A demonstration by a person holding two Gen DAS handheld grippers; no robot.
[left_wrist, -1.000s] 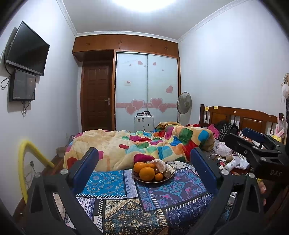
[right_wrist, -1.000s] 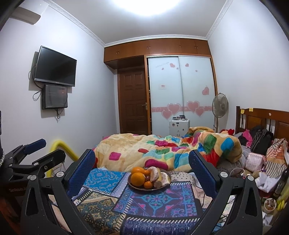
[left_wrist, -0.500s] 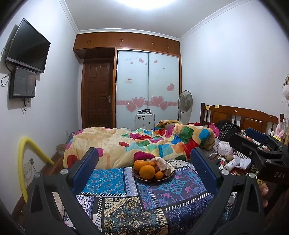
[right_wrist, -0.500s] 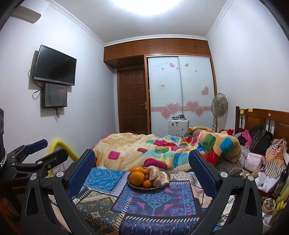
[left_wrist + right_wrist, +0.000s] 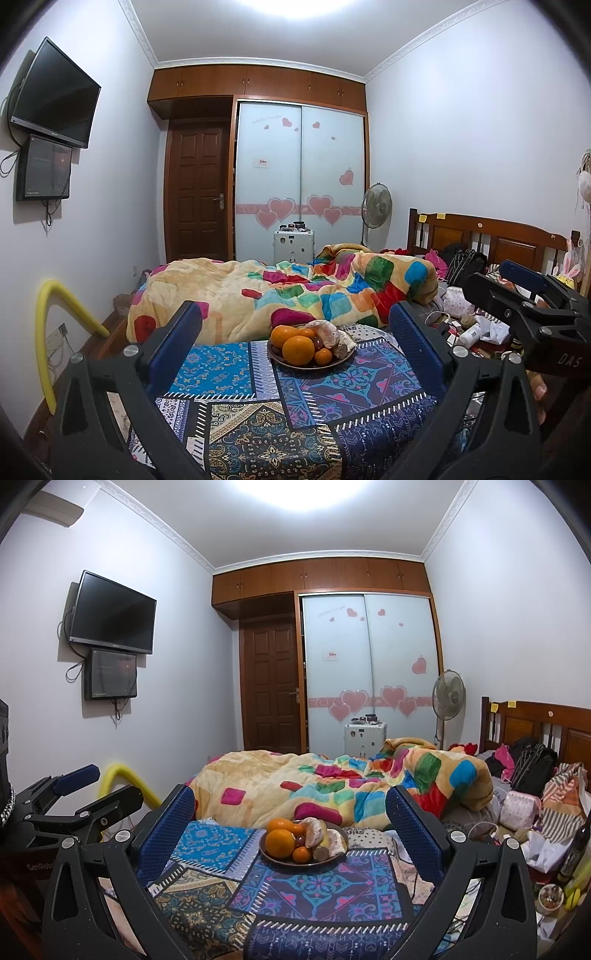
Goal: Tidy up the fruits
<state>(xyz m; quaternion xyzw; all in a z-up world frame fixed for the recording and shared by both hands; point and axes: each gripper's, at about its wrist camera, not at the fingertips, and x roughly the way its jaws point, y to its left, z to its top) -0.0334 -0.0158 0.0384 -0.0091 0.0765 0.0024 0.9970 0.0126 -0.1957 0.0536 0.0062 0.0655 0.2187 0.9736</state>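
fruit plate (image 5: pixel 311 363): dark round plate sitting on the patchwork cloth (image 5: pixel 258 413), just in front of the colourful blanket (image 5: pixel 295 291)
fruit: big orange (image 5: pixel 297 350) at the plate's front, small orange (image 5: pixel 323 356) right beside it, pale lumpy stuff behind
left gripper (image 5: pixel 295 339): fingers wide apart, holding nothing, well short of the plate
right gripper (image 5: pixel 290 821): same deal, spread open, empty, plate framed between its fingers
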